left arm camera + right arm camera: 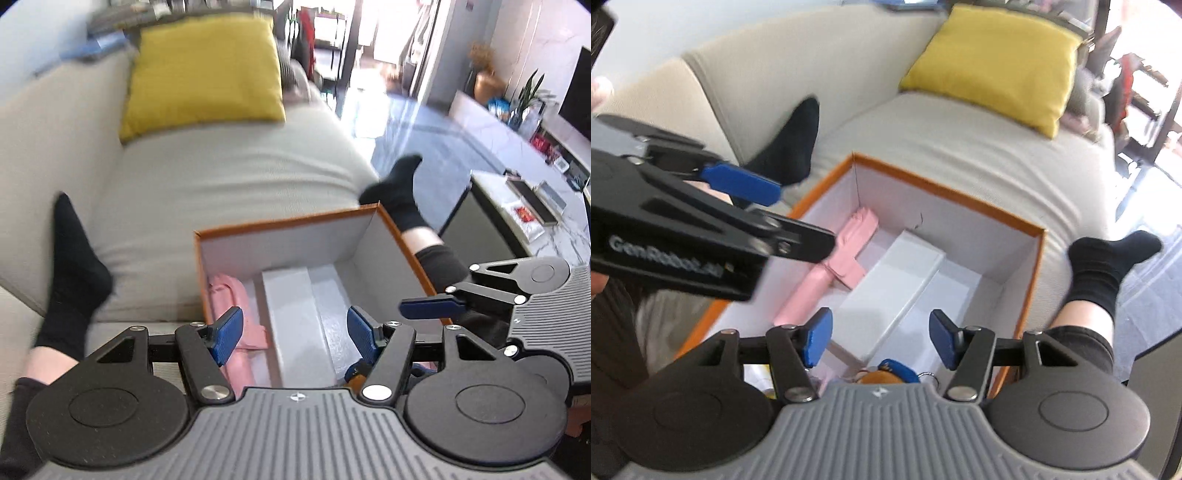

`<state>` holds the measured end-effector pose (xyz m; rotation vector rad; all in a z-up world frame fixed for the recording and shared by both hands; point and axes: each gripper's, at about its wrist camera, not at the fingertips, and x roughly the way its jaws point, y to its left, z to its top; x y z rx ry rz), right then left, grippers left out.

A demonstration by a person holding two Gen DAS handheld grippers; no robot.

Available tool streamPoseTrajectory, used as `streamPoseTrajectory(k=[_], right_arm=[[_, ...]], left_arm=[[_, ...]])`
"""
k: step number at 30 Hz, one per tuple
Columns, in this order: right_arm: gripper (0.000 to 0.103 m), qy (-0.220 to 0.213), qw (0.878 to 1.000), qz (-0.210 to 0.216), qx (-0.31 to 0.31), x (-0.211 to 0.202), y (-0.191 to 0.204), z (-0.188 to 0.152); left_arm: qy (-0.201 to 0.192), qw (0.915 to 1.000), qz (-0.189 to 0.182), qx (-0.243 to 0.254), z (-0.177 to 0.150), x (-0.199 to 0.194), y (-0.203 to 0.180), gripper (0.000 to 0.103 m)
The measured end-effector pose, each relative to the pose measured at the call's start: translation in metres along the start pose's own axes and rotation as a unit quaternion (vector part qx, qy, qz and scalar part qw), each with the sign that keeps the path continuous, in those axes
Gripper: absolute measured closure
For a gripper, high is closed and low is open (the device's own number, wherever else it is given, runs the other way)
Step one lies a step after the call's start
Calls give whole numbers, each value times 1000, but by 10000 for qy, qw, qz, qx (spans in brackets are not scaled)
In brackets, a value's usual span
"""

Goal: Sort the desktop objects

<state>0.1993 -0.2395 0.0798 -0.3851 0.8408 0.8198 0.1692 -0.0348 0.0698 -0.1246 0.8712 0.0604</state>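
While tilted down over orange box [417, 258], both grippers' fingers [227, 334] released, empty.

Lying against the backrest of a pale sofa [221, 184]: a yellow cushion [203, 70]. Resting on the sofa seat, well apart: two feet in black socks [790, 144]. Standing beyond, right: a marble-topped table [546, 221].

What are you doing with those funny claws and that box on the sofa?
A person sits on the sofa with an orange box between their feet, holding a hand-held gripper in each hand. The left hand-held gripper and the right hand-held gripper both hang open over the box with nothing in them. Inside lie a pink folded thing and a white box. A small blue and orange trinket peeks out at the near edge.
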Motion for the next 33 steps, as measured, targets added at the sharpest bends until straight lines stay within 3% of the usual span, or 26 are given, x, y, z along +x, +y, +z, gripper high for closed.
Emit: streamPoseTrajectory(k=[3,9,14,17,21,27,33], right_arm=[[38,-343,9992,-203,104,11,12,-2],[32,-980,9928,-463,510,-25,40,-30],[27,-1364,9848,-711,808,-30,66,-56],[27,-1379,9827,-819,929,-23,77,-71],[27,-1196,9835,-700,1164,-7,81,-83],[24,-1159,9783,-806,1514,6,83,-93],[22,-1123,9792,-804,1486,9,86,-96]], left_arm=[[-317,9995,60,-36,-13,-23,0,24],[-886,9955,254,-225,-42,-55,4,14],[-1074,9923,242,-568,-79,-60,13,14],[-1060,9904,224,-860,-102,-55,19,14],[-1002,9906,369,-858,-123,-50,19,14],[-1052,9898,486,-828,-141,-47,19,13],[-1103,9889,492,-863,-148,-48,21,13]])
